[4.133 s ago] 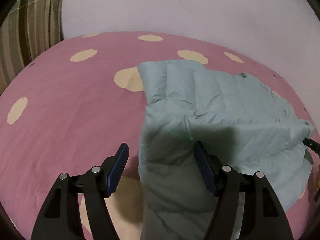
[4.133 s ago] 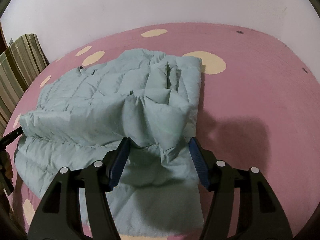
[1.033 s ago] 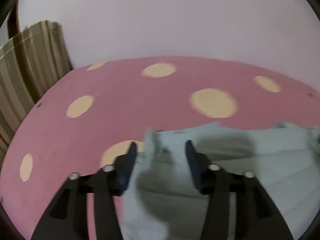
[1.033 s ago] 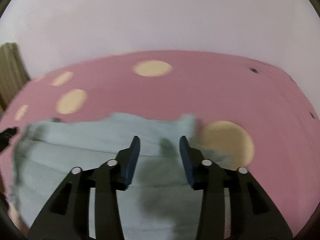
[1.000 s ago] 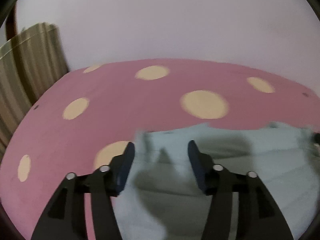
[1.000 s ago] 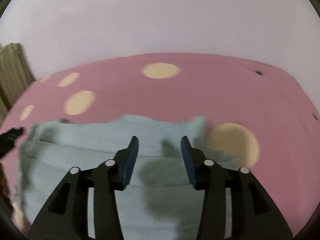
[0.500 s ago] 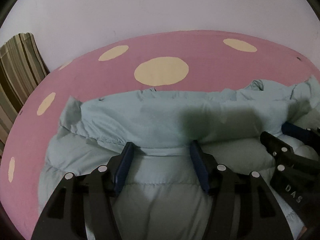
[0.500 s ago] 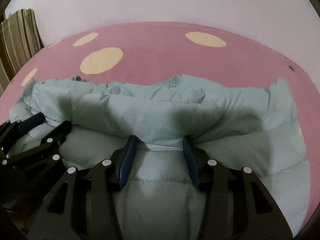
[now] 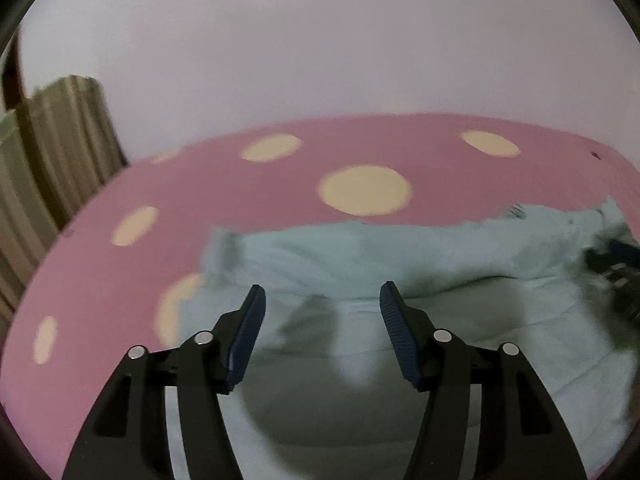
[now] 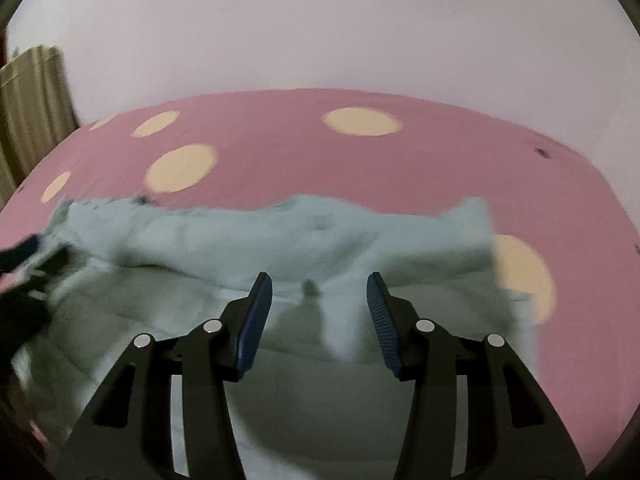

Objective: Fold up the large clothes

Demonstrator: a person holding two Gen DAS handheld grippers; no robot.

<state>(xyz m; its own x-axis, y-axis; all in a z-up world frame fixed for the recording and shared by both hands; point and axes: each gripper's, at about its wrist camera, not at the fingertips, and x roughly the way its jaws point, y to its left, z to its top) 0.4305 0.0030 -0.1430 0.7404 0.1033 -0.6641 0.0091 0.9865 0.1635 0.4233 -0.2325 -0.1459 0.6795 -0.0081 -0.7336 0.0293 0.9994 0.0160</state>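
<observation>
A pale blue quilted jacket point(image 9: 420, 264) lies folded on the pink bed, its far edge doubled over as a thick roll. My left gripper point(image 9: 322, 300) is open and empty above the jacket's left part. My right gripper point(image 10: 319, 288) is open and empty above the jacket point(image 10: 280, 240) near its right part. The right gripper shows blurred at the right edge of the left wrist view point(image 9: 616, 264). The left gripper shows blurred at the left edge of the right wrist view point(image 10: 24, 256).
The pink bedsheet point(image 9: 224, 184) with cream dots stretches beyond the jacket to a pale wall point(image 9: 320, 40). A striped brown curtain point(image 9: 48, 140) hangs at the far left, also in the right wrist view point(image 10: 28, 92).
Both grippers have lifted and drawn back from the folded edge they were low against half a second ago. The jacket stays folded on the bed.
</observation>
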